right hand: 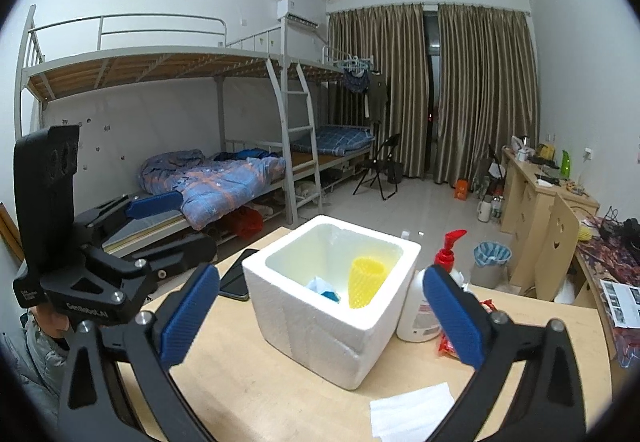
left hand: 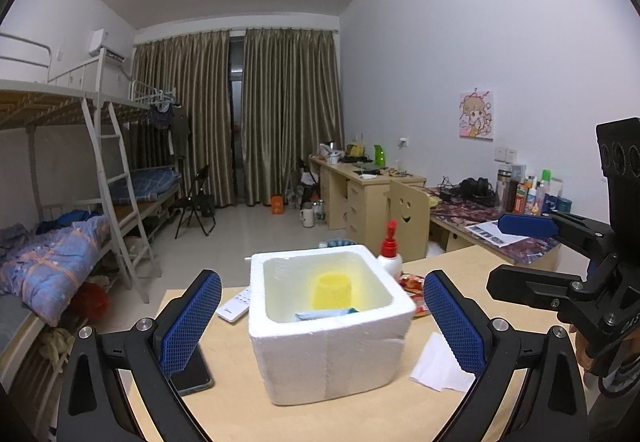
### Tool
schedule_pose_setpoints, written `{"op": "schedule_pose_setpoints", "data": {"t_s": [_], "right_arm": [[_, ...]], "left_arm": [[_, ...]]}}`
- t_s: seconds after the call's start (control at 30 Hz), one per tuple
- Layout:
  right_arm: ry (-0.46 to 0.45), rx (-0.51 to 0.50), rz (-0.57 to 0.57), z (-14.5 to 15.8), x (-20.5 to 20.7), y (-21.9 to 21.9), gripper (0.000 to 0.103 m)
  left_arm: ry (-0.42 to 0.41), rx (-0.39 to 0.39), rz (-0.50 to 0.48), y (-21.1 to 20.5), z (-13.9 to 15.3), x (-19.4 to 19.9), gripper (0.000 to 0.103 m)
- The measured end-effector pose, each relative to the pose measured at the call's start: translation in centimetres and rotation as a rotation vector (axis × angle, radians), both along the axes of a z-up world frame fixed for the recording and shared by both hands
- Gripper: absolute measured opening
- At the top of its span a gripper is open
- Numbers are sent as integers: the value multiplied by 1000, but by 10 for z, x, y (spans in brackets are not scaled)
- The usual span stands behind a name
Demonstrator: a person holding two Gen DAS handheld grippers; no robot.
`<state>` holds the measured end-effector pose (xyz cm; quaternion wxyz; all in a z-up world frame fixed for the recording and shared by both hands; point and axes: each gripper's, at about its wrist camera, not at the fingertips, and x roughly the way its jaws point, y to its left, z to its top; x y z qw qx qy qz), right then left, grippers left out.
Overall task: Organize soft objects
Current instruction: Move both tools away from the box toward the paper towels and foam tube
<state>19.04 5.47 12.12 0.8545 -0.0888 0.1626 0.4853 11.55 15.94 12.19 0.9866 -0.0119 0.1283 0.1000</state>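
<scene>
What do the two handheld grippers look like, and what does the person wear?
Both the left gripper and the right gripper have black frames, silver screws and blue, cross-textured pads on the jaws. White lettering marks the left one. A grey sleeve shows below it.

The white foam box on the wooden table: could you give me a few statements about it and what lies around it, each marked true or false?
1. The white foam box holds a yellow mesh sleeve. True.
2. The right gripper is clamped on the box. False: its jaws stand wide open, holding nothing.
3. A white pump bottle with a red top stands beside the box. True.
4. The dark phone lies inside the box. False: it lies on the light wooden table, beside the box.
5. The left gripper holds a white tissue. False: it is open and empty; the tissue lies on the table.
</scene>
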Motion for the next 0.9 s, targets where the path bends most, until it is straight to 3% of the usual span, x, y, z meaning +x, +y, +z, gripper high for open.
{"op": "schedule_pose_setpoints", "data": {"t_s": [0.5,0.77,0.9], "right_arm": [[-46,66,-37,0,-50,-56,103],[-62,92,-73,-10,-67,-77,103],[-67,89,-105,-18,-74,-86,103]], "left_arm": [[-73,22,-58,-54,8,-59,103],[-96,25,-95,-73,-2,-69,103],[-147,47,-109,-83,-10,-75,103]]}}
